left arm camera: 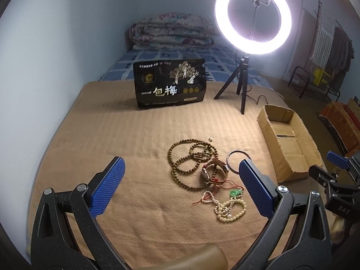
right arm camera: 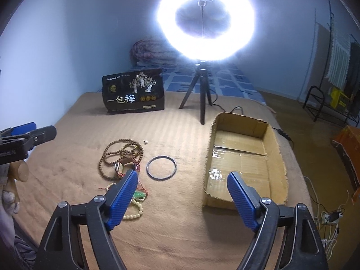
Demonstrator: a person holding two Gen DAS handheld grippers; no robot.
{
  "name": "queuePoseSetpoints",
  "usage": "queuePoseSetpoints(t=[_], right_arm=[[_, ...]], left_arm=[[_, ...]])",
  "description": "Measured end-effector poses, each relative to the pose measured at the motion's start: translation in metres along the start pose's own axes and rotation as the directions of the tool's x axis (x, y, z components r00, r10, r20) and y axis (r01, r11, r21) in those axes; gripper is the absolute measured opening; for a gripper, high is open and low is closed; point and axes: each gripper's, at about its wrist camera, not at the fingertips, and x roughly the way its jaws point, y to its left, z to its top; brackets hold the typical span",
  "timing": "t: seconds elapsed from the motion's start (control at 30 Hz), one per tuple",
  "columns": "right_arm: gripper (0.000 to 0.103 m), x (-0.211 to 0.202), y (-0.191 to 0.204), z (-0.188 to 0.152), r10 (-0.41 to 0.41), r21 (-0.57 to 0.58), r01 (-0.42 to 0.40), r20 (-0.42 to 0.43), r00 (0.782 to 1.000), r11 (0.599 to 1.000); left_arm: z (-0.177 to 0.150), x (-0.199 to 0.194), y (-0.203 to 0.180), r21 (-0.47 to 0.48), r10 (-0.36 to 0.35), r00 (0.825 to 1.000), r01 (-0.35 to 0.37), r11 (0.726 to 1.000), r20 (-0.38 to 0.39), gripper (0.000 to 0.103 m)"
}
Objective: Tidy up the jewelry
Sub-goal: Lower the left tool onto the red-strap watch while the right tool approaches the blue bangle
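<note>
A pile of jewelry lies on the tan blanket (left arm camera: 112,135): a long brown bead string (left arm camera: 191,155) (right arm camera: 108,155), a wristwatch (left arm camera: 213,173) (right arm camera: 126,165), a thin dark bangle (left arm camera: 235,160) (right arm camera: 161,167), a green pendant on red cord (left arm camera: 235,193) (right arm camera: 139,194) and a cream pearl necklace (left arm camera: 229,209) (right arm camera: 135,211). An open cardboard box (left arm camera: 290,141) (right arm camera: 245,157) lies to their right. My left gripper (left arm camera: 180,166) is open and empty, just short of the pile. My right gripper (right arm camera: 182,180) is open and empty, between pile and box.
A black snack bag (left arm camera: 169,83) (right arm camera: 133,91) stands at the back. A ring light on a tripod (left arm camera: 252,20) (right arm camera: 205,20) stands beside it, its cable trailing right. A folded quilt (left arm camera: 171,32) lies behind. A small white bead (left arm camera: 210,138) lies apart.
</note>
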Motion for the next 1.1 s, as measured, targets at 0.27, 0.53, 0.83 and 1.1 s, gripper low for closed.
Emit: queuePoseSetpoints(t=[0.27, 0.53, 0.83, 1.1], right_arm=[[0.069, 0.048, 0.003, 0.010, 0.095, 0.015, -0.094, -0.120, 0.988, 0.995], [0.056, 0.088, 0.013, 0.006, 0.193, 0.053, -0.186, -0.234, 0.953, 0.981], [0.048, 0.120, 0.037, 0.009, 0.233, 0.031, -0.234, -0.295, 0.927, 0.972], [0.042, 0.150, 0.028, 0.013, 0.176, 0.031, -0.176, -0.337, 0.925, 0.984]], left_arm=[[0.008, 0.042, 0.029, -0.089, -0.010, 0.993, -0.001, 0.996, -0.118, 0.081], [0.010, 0.073, 0.042, -0.133, -0.045, 0.980, 0.019, 0.991, -0.191, 0.069], [0.006, 0.103, 0.028, -0.097, -0.075, 0.964, 0.051, 0.994, -0.256, 0.060], [0.001, 0.117, 0.010, -0.044, -0.104, 0.952, 0.095, 0.994, -0.286, 0.053]])
